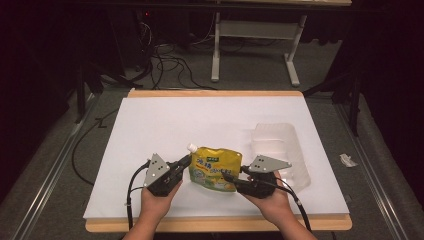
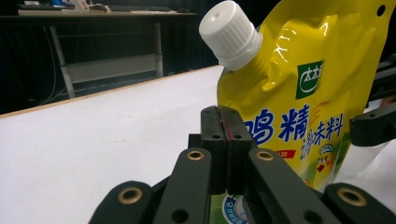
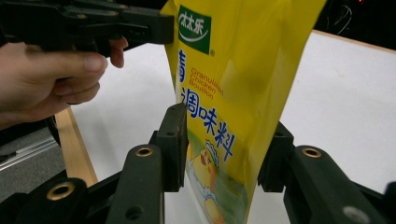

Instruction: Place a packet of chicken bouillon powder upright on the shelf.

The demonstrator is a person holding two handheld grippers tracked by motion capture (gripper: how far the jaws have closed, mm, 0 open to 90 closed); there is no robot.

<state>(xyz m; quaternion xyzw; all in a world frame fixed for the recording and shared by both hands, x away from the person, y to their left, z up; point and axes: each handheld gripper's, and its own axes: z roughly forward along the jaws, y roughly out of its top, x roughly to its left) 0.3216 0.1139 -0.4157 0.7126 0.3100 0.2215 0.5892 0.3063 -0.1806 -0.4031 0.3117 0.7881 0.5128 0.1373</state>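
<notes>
From the high view, a yellow plastic stand-up pouch with a white screw cap (image 1: 216,169) stood near the front edge of the white-topped table (image 1: 165,120), between the two hand-held tools. The left gripper (image 1: 185,161) met the pouch at its left edge, just below the cap, and the right gripper (image 1: 231,178) reached in at the pouch's lower right corner. To the right of the pouch, a little farther back, lay a clear plastic tray (image 1: 280,150), which neither gripper view took in. The left gripper view gave the detail that the high view lacked: the left gripper (image 2: 226,122) had its jaws pressed together on the thin seam at the pouch's (image 2: 299,98) edge, with the ribbed white cap (image 2: 229,33) tilted up above them and blue characters and a green logo plain on the yellow face. At the right margin of that view, parts of the other black tool showed beside the pouch. The right gripper view showed the right gripper (image 3: 224,144) with its jaws apart, one on each side of the pouch (image 3: 233,70); the left jaw stood at the printed face, while a gap seemed to lie before the right one, so it gripped nothing. That view also caught the person's left hand (image 3: 51,74) around the left gripper's black body at the upper left, clamped on the pouch's top edge, and the table's wooden rim (image 3: 77,149) below it.
</notes>
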